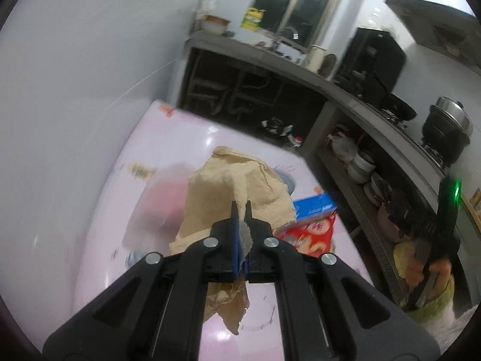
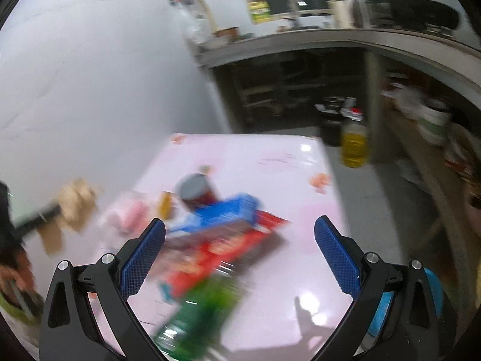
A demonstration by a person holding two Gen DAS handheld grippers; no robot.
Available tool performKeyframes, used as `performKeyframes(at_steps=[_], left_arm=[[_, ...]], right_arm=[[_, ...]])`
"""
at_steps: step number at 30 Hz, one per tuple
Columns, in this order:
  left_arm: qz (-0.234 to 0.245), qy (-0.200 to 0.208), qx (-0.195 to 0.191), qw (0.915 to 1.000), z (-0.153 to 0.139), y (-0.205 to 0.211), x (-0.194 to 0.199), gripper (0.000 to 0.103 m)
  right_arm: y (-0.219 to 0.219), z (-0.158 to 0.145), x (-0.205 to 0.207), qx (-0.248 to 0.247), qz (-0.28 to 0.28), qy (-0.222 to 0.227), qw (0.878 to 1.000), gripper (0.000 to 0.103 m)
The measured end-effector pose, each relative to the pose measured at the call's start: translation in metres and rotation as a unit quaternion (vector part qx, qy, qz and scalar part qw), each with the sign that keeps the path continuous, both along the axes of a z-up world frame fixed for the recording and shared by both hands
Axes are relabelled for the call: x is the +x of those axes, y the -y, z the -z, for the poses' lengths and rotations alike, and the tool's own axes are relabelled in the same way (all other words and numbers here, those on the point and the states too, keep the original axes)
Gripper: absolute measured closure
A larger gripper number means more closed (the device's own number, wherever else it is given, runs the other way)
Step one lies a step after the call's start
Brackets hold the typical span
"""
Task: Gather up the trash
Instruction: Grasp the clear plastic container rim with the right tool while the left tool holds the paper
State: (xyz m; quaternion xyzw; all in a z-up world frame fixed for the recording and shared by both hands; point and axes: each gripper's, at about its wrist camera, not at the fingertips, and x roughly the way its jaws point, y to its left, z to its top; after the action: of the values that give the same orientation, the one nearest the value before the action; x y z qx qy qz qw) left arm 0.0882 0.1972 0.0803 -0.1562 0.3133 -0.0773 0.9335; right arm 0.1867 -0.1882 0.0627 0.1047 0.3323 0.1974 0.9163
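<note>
Left wrist view. The left tongs (image 1: 240, 207) are clamped on a crumpled brown paper bag (image 1: 237, 186), which hangs clear of the pink worktop (image 1: 99, 225), gripped at a fold so the loose paper trails below. At 3 o'clock of the bag lie a blue carton (image 1: 315, 206) and a red snack packet (image 1: 309, 234), apparently trash not yet collected.

Right wrist view. The right tongs (image 2: 240, 251) stand wide apart, holding nothing, above the same blurred carton (image 2: 222, 210), packet (image 2: 216, 255) and a green bottle (image 2: 201, 316), probably lined up for the next pick. At 9 o'clock the bag (image 2: 75, 204) hangs from the other tongs.
</note>
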Motion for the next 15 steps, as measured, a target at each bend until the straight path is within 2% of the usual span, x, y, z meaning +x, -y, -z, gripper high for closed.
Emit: performKeyframes(at_steps=[4,7,9,12,15], left_arm=[[-0.022,-0.027,-0.020,0.9992,0.025,-0.019,-0.022,0.102],[-0.036,-0.052,-0.015,0.9979,0.047,-0.032,-0.036,0.102],[-0.052,-0.069,-0.010,0.9962,0.060,-0.040,-0.044,0.102],[-0.068,-0.085,-0.025,0.9937,0.076,-0.054,-0.051,0.102],[-0.083,-0.090,-0.009,0.9924,0.085,-0.060,-0.057,0.102]], right_arm=[[-0.043,-0.015,0.021,0.066,-0.076,-0.023,0.995,0.007],[-0.084,-0.014,0.032,0.116,-0.132,-0.055,0.983,0.007],[-0.116,-0.005,0.040,0.139,-0.163,-0.087,0.973,0.008],[-0.168,0.018,0.050,0.152,-0.198,-0.148,0.957,0.017],[-0.207,0.043,0.056,0.156,-0.219,-0.207,0.941,0.022]])
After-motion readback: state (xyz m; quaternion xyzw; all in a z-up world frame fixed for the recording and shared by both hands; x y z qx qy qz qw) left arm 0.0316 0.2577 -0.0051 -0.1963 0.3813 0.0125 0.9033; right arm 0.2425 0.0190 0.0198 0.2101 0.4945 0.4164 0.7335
